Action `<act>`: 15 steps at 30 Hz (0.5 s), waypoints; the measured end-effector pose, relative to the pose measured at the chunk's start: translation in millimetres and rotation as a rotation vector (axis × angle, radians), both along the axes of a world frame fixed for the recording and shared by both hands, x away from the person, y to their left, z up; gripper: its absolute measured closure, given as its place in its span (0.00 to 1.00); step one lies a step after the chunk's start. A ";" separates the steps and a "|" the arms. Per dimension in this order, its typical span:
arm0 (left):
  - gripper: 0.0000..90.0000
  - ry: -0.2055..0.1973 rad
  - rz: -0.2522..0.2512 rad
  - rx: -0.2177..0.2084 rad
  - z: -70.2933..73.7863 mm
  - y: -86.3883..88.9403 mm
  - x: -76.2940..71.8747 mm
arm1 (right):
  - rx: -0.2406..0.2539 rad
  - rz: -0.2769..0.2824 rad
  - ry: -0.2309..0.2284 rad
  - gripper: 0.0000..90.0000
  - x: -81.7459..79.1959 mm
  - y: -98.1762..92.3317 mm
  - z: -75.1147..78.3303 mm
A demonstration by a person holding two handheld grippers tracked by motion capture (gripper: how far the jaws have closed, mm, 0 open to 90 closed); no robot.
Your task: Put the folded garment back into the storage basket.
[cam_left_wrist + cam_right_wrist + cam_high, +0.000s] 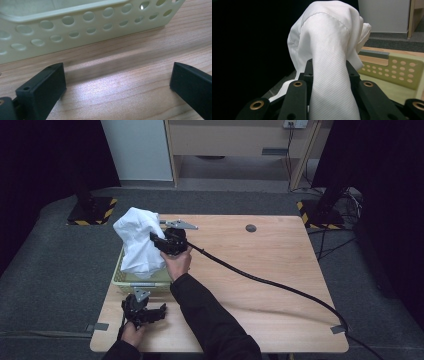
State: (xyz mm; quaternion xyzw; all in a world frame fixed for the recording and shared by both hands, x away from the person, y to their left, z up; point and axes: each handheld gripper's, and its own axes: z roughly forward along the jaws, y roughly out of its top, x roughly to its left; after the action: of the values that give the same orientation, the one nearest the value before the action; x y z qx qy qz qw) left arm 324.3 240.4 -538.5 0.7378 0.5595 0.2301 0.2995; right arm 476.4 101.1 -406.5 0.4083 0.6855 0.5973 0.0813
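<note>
A white cloth (137, 240) hangs bunched above a pale yellow perforated basket (120, 277) at the table's left edge. My right gripper (159, 240) is shut on the cloth; in the right gripper view the fabric (329, 62) rises in a fold from between the two black jaws and drapes back over them. My left gripper (150, 312) rests low on the table in front of the basket, jaws wide apart with bare wood between them. In the left gripper view the basket wall (75, 27) stands just ahead of those jaws.
The wooden table (260, 260) stretches bare to the right, crossed by the right gripper's black cable (260, 280). A small dark disc (251, 228) sits near the far edge. Stands with striped bases (92, 212) flank the table on grey carpet.
</note>
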 end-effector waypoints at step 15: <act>0.00 0.001 0.000 0.001 0.1 0.1 0.0 | -0.025 -0.005 0.024 0.78 3.8 7.5 -18.5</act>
State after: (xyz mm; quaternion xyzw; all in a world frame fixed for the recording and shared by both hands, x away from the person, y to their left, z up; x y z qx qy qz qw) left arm 324.2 240.4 -538.3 0.7379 0.5597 0.2300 0.2990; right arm 480.2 108.6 -425.0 0.4161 0.6927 0.5837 0.0796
